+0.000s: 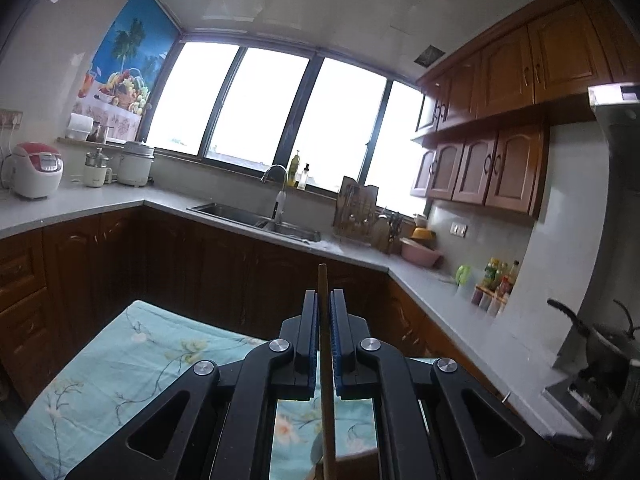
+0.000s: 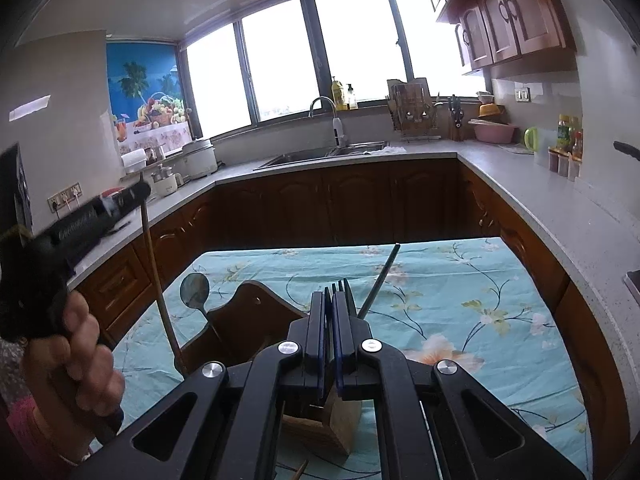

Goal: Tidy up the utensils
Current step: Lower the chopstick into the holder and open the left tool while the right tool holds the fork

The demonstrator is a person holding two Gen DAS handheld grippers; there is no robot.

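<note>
A thin wooden stick (image 1: 322, 320), light, stiff and easy to snap, is pinched near its top by the left gripper (image 1: 324, 312) above the holder (image 2: 248, 320), while a fork (image 2: 340, 286) is pinched by the right gripper (image 2: 329, 320).

I see a matt wooden chopstick (image 1: 325, 344) between my left gripper (image 1: 324, 300)'s ribbed blue pads (image 1: 334, 344); a glossy metal spoon (image 2: 195, 289) leans in a smooth wooden holder (image 2: 248, 320); floral cloth (image 2: 460, 300) lies matt.
</note>
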